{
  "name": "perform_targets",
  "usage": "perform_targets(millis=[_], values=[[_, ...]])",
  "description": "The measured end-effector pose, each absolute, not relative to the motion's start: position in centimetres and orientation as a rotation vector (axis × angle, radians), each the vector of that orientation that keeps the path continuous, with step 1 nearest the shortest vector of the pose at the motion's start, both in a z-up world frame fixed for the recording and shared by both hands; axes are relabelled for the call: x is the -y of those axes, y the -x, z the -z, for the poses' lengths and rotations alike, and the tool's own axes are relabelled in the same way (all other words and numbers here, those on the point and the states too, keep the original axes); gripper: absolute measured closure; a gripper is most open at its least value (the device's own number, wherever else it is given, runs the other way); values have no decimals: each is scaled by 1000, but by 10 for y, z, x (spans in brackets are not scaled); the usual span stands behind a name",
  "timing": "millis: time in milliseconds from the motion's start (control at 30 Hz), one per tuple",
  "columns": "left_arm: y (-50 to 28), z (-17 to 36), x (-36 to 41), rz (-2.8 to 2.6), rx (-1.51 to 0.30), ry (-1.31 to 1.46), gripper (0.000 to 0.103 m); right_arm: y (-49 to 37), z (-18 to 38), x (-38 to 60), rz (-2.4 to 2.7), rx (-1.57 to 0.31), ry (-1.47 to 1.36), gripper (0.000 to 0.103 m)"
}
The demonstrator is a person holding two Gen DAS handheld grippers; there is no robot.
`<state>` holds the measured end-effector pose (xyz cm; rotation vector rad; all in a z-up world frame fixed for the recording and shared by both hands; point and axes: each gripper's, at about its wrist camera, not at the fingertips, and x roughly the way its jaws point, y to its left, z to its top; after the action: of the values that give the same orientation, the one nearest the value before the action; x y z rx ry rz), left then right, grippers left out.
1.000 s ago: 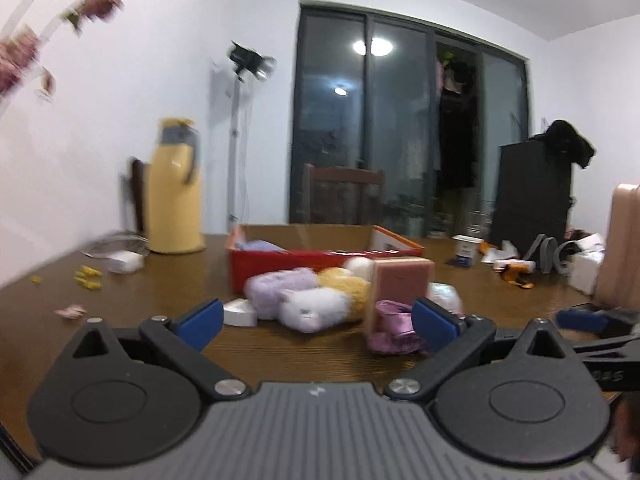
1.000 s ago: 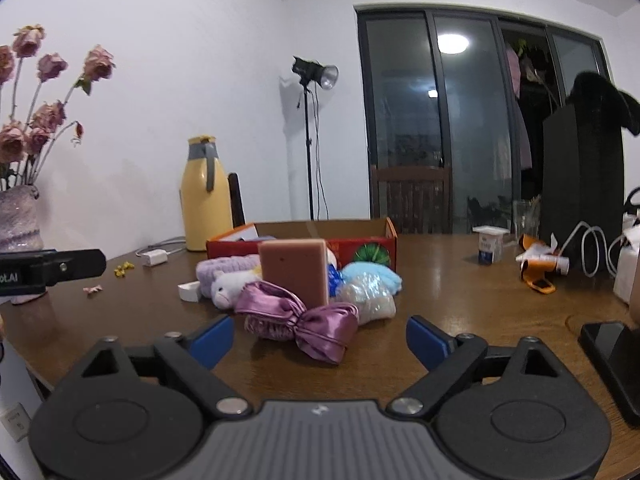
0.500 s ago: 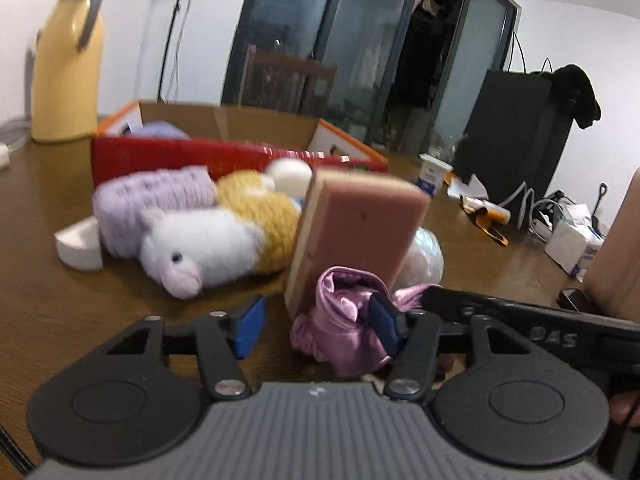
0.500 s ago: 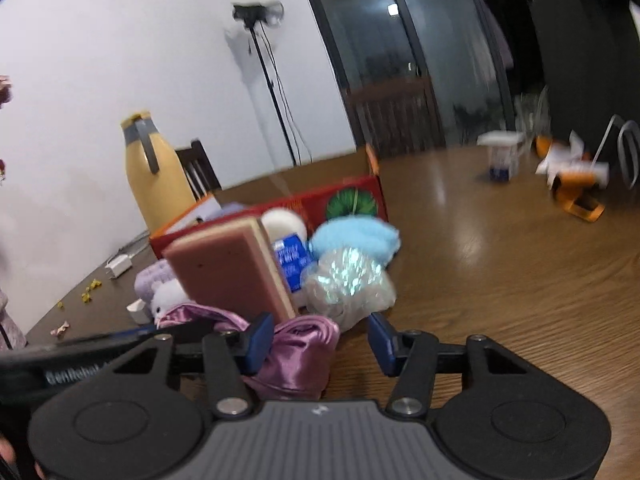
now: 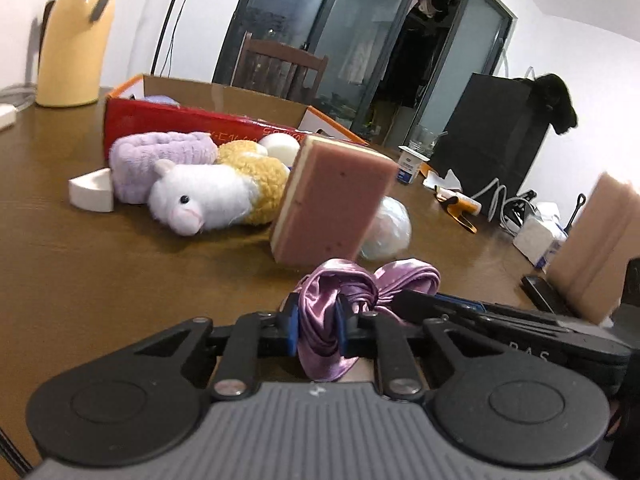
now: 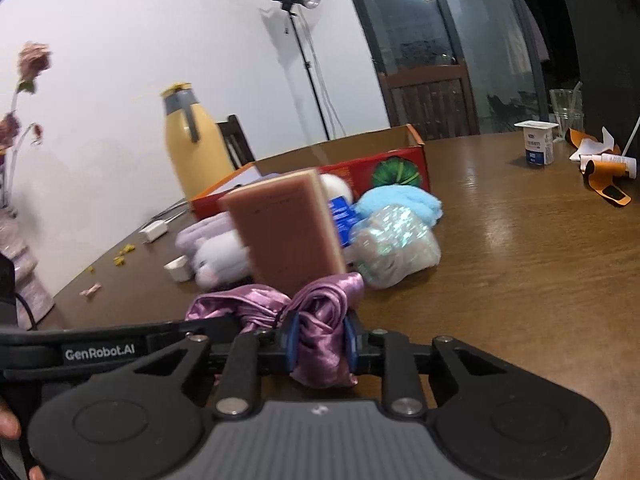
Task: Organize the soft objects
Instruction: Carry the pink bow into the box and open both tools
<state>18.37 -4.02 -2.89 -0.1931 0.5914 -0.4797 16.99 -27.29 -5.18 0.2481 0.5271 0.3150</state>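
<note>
A purple satin bow scrunchie lies on the wooden table in front of a pile of soft things. My left gripper is shut on one end of it. My right gripper is shut on the other end. A pink sponge stands tilted right behind it, also in the right wrist view. Behind are a white plush, a yellow plush, a purple fluffy band, a blue fluffy item and a shiny bag. The red cardboard box stands open behind.
A yellow thermos stands at the back left. A small white cup, orange items, cables and a white block lie on the table. A vase of dried flowers is at the left edge.
Both grippers have moved in low to the table and closed on the purple satin scrunchie from opposite ends. The sponge leans over and looks blurred.
</note>
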Motion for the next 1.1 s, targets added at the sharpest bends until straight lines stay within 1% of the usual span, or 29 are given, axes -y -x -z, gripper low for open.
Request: perform_targets(millis=[333, 600, 833, 933, 1033, 1100], values=[[-117, -1, 24, 491, -494, 161, 85, -111, 21, 259, -366, -446, -191, 82], [-95, -25, 15, 515, -410, 167, 85, -84, -9, 255, -378, -353, -156, 82], [-108, -31, 15, 516, -394, 167, 85, -97, -15, 256, -383, -339, -167, 82], [-124, -45, 17, 532, -368, 154, 85, -111, -25, 259, -383, -315, -162, 82], [-155, -69, 20, 565, -329, 148, 85, -139, -49, 267, -393, -272, -151, 82], [-191, -86, 23, 587, -322, 148, 85, -166, -65, 273, -397, -256, -137, 82]])
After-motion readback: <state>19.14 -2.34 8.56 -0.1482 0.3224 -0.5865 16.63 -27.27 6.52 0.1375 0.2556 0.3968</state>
